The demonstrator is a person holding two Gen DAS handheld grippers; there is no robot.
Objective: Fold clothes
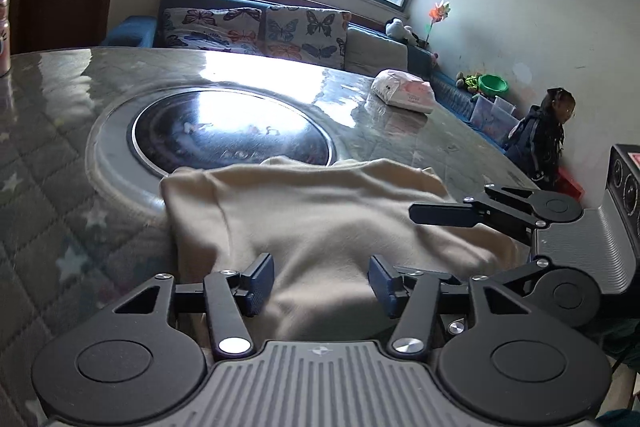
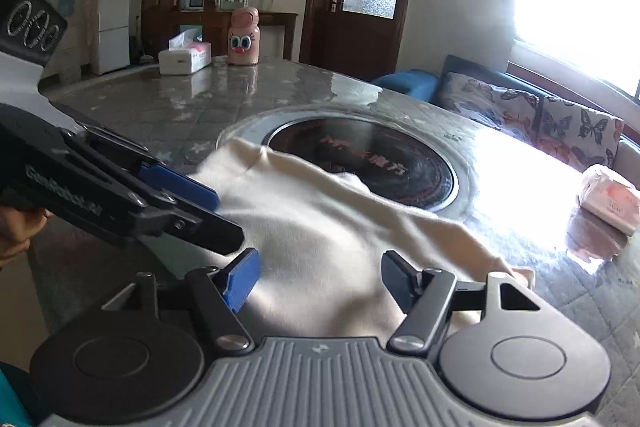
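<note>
Large round table (image 1: 60, 115) with a glossy, marble-patterned top under a quilted, star-printed clear cover; dark glass disc (image 1: 232, 135) in a metal ring set into the centre. Cream garment (image 1: 312, 219) spread at the near edge, far hem lapping onto the ring and disc; soft, matte knit, seemingly doubled over, with a fairly straight left edge, a rounded ridge down the middle and a loose corner trailing at near right in the right wrist view. State of fold: roughly rectangular but rumpled, not a flat, squared packet; consistent with a partly folded piece needing further folds, or equally with a folded piece disturbed or about to be moved. No further stage determinable. No other clothing in view. Left gripper (image 1: 316, 283) low over the near part of the cloth, jaws wide apart, fabric rising between them but nothing pinched. Right gripper (image 2: 318, 281) likewise spread wide over the cloth, empty; seen from the left wrist view at the right of the garment, also parted. Blue ribbed pads (image 2: 240, 279), black metal linkages, grey ribbed body. Far side: tissue box (image 2: 184, 57), pink bottle (image 2: 244, 37); wrapped pink-and-white packet (image 1: 404, 91) at right.
</note>
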